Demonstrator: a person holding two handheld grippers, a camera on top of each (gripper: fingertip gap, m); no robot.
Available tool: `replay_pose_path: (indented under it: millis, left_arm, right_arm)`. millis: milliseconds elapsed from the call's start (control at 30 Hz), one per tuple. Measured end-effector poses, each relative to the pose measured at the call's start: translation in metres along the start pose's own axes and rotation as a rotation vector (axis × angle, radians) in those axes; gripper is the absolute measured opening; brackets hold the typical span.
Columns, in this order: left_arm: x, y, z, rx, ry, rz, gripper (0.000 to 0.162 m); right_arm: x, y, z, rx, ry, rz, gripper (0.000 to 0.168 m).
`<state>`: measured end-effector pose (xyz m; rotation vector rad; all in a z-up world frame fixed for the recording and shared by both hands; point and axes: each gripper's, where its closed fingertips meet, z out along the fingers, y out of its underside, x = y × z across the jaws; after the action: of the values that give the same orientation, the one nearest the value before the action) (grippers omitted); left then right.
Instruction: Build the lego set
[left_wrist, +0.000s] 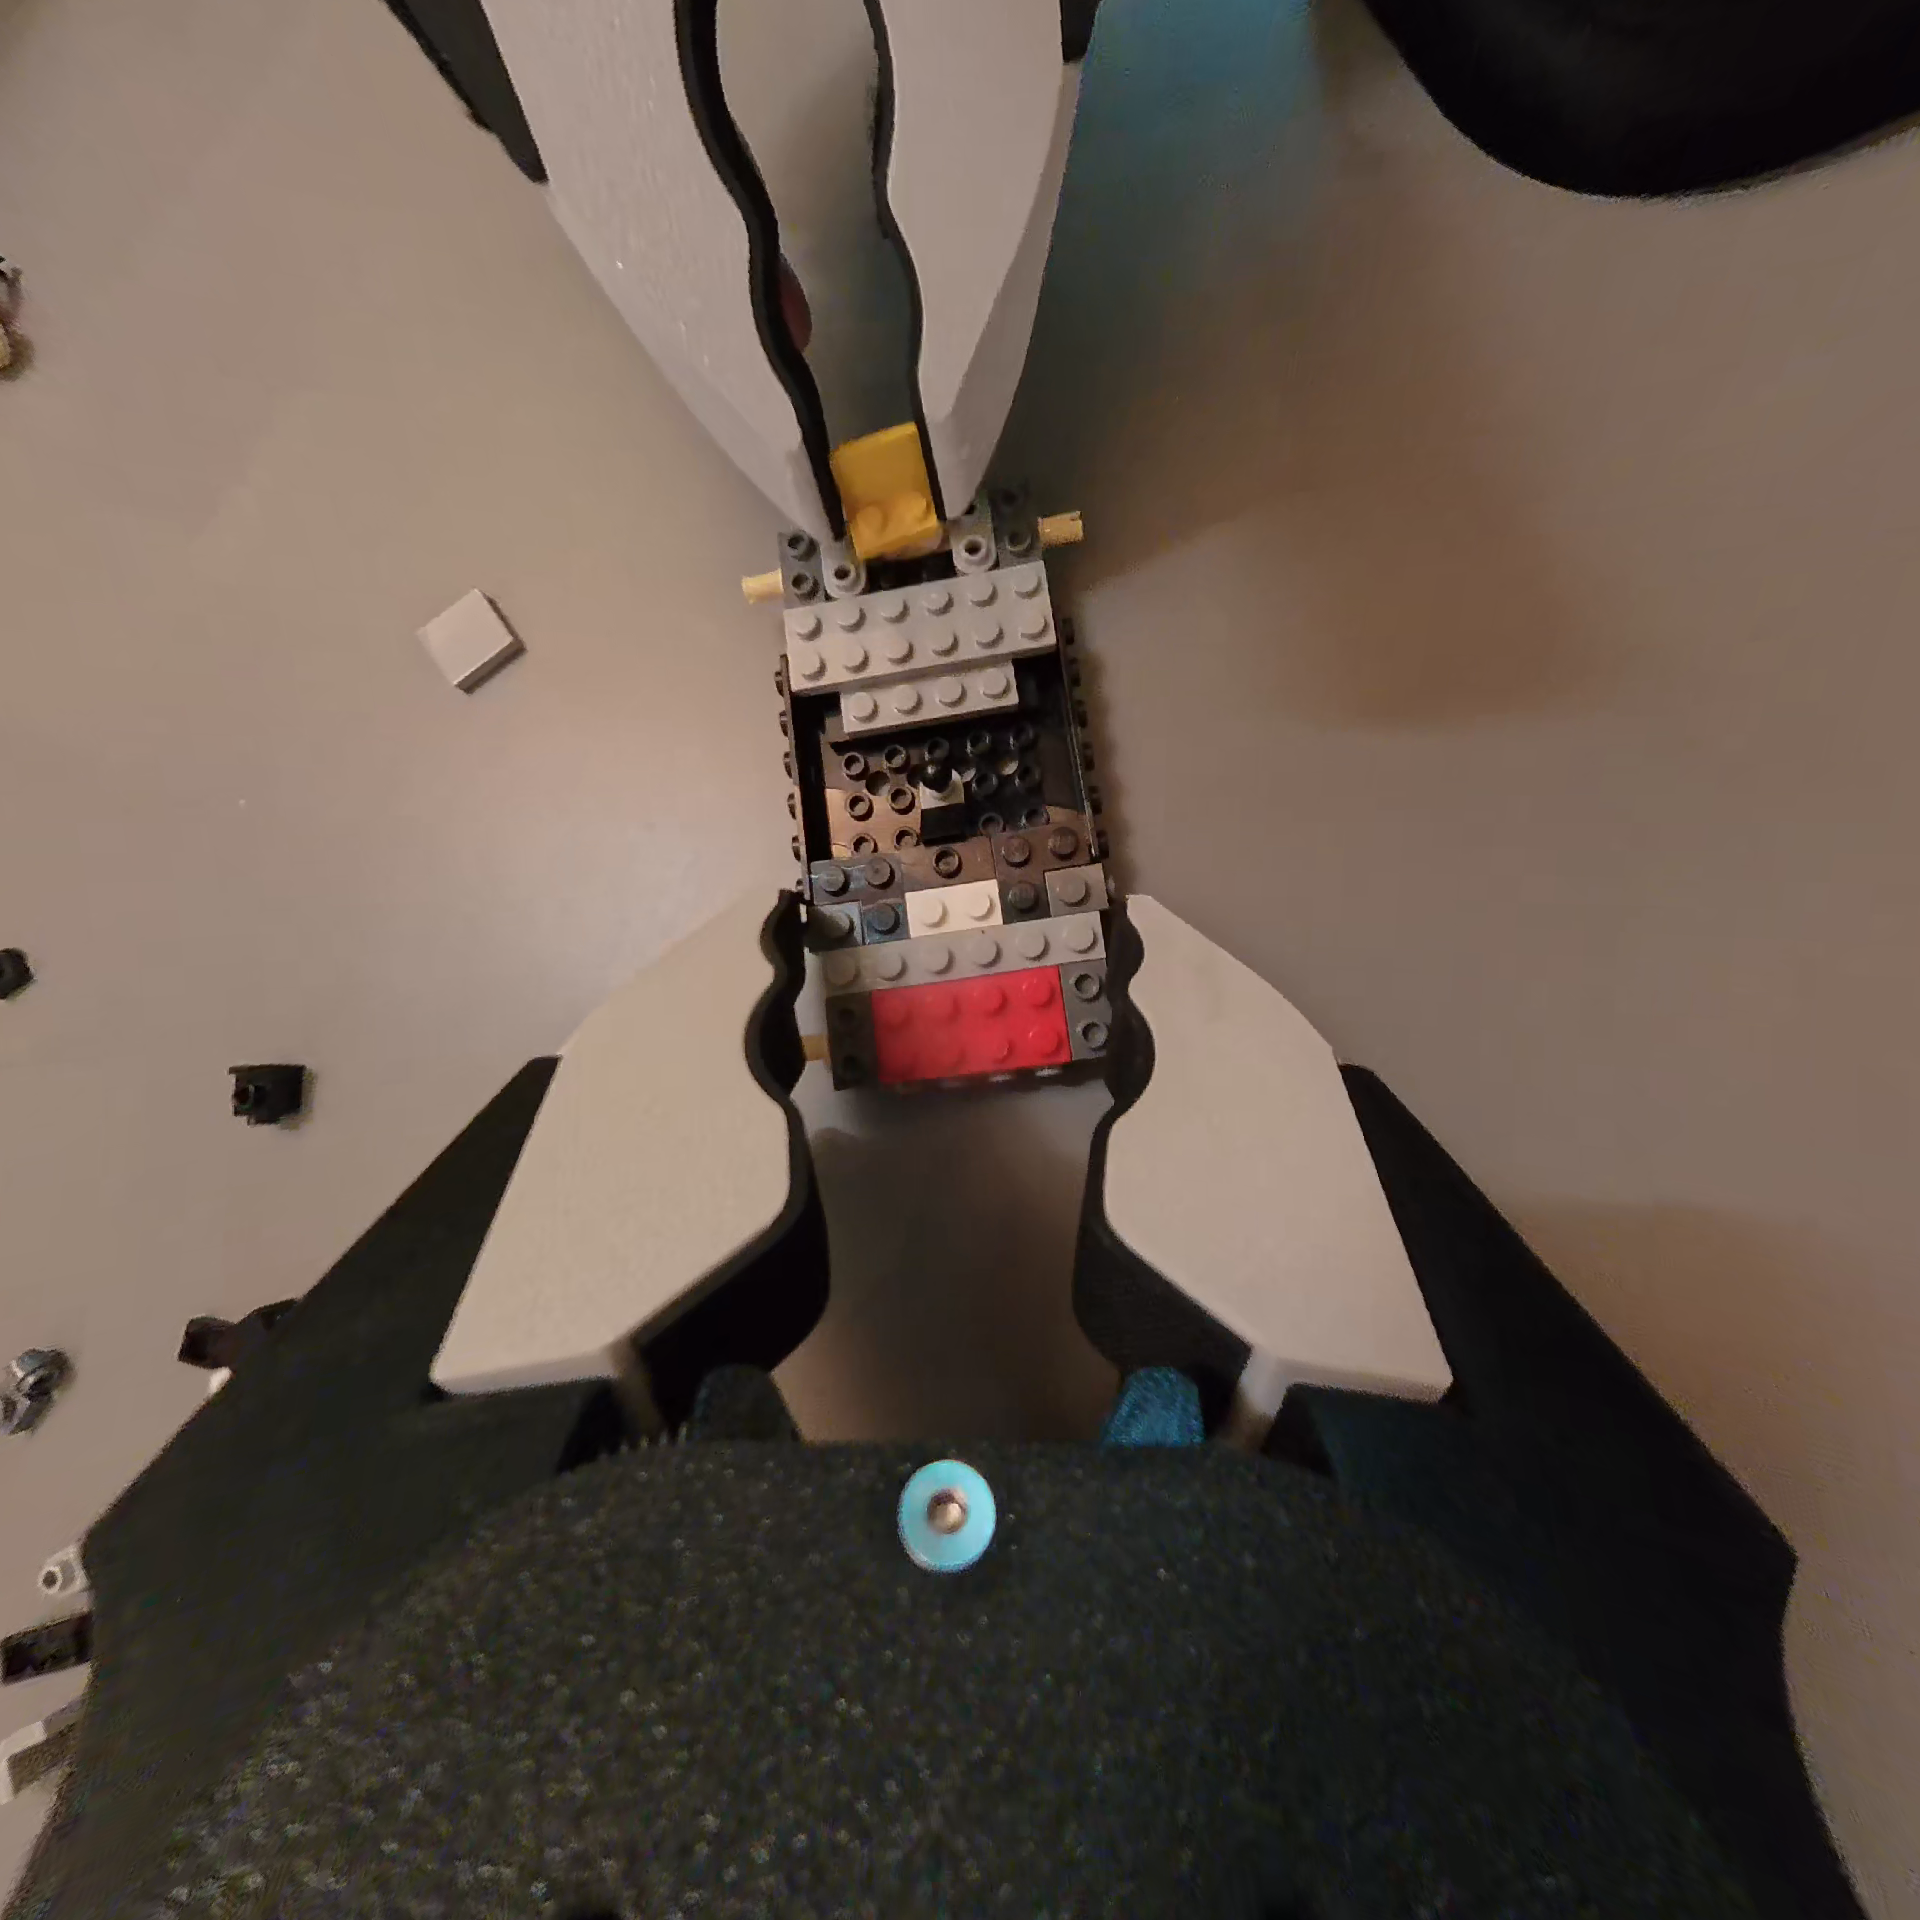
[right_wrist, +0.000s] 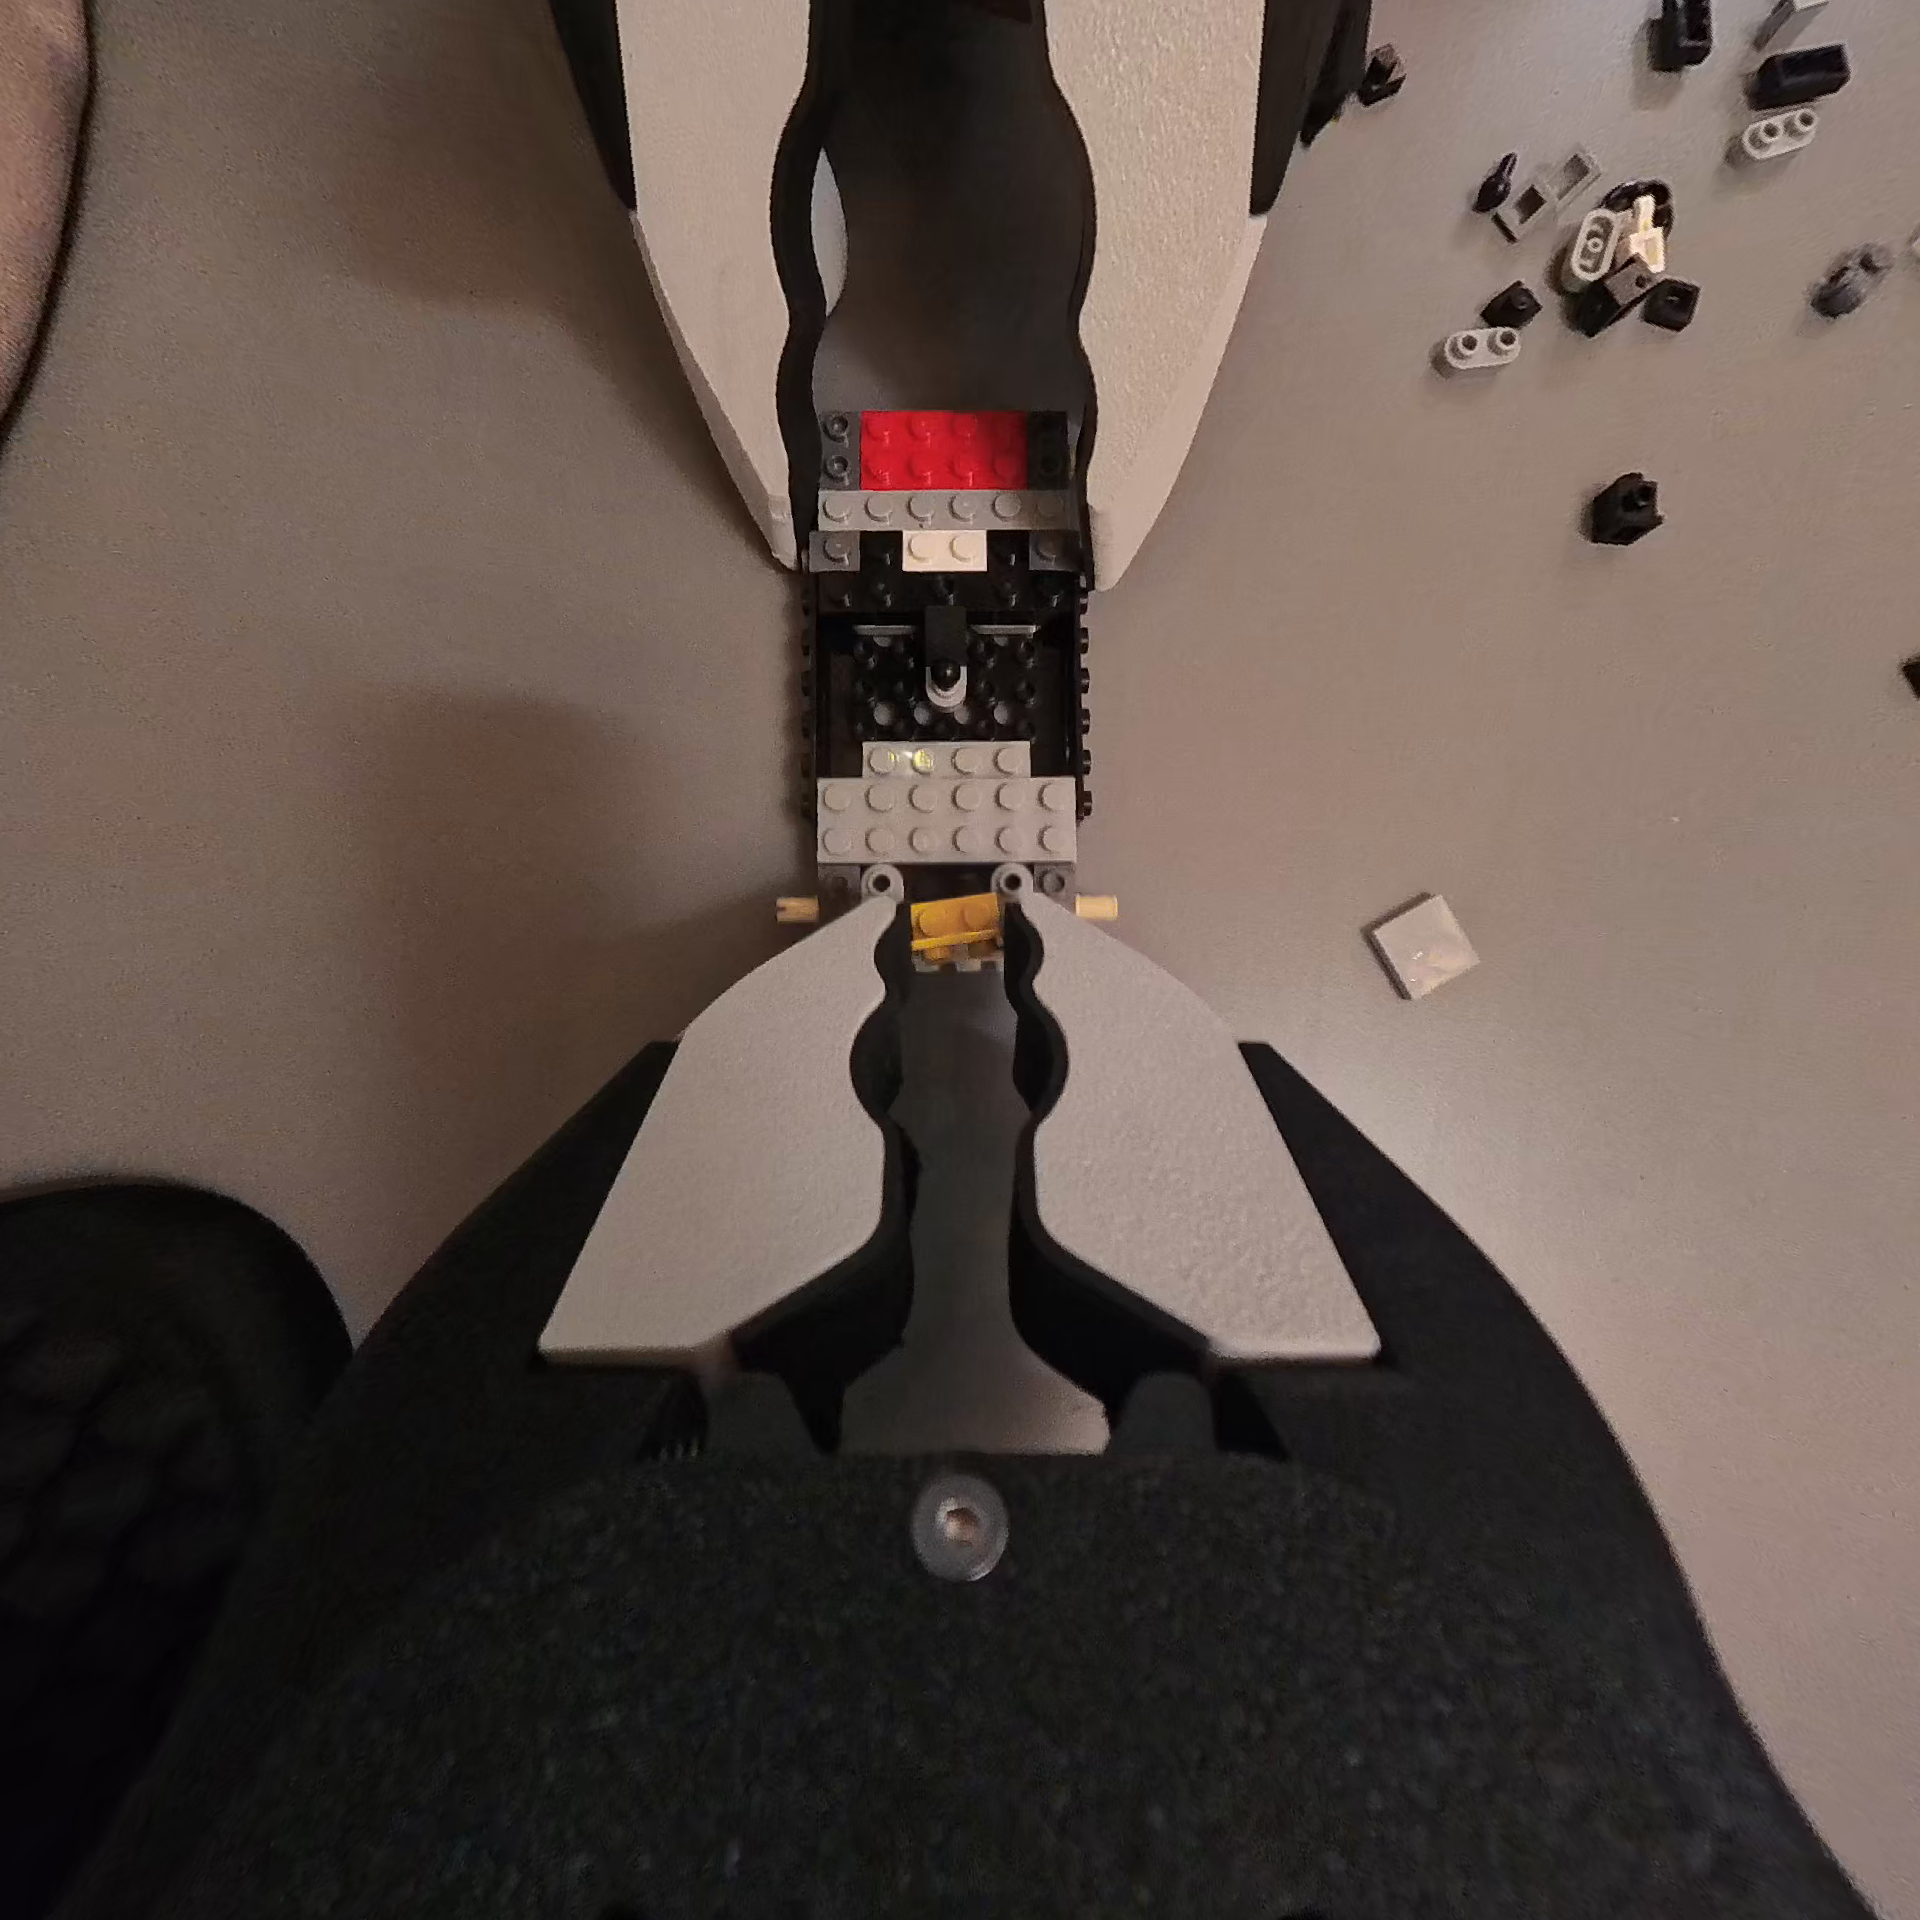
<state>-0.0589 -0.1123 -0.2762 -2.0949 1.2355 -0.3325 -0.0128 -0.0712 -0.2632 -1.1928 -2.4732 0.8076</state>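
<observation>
Nearest the left wrist camera, the left tongs (left_wrist: 951, 997) are clamped across the red-topped end of the long, part-built vehicle of grey, black and red plastic bricks (left_wrist: 940, 821), which lies flat on the plain grey bench (left_wrist: 1455, 831). That model looks light and rigid, but probably fragile at its joints; its studded sides give grip, so holding it across the width low on the chassis, as the left tongs do, seems safest against popping plates loose. Its body shows a red studded plate (left_wrist: 966, 1023) at the near end, a white piece and dark grey plates beyond, an open black studded well in the middle, then pale grey plates, with tan axle pins jutting from both sides. At the far end, the right tongs (right_wrist: 956, 930) are closed on a small yellow brick (right_wrist: 956, 925), pressed against the model's end between two dark grey round-holed pieces. Farther off, a loose pale grey square tile (right_wrist: 1423, 945) and scattered black and grey pieces (right_wrist: 1600, 260) lie well apart from the build.
</observation>
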Motion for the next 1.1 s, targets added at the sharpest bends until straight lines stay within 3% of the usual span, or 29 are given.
replay_pose_path:
  millis: [500,1100]
  left_arm:
    - [-0.0004,0.0024,-0.0015,-0.001,0.008,0.004,0.055]
    - [0.0009,0.0023,-0.0012,-0.001,0.012,0.006,0.055]
  right_arm:
    - [-0.0017,0.0024,0.0006,0.014,0.003,0.044,0.016]
    - [-0.0038,-0.0005,0.0009,0.220,0.063,0.256,0.016]
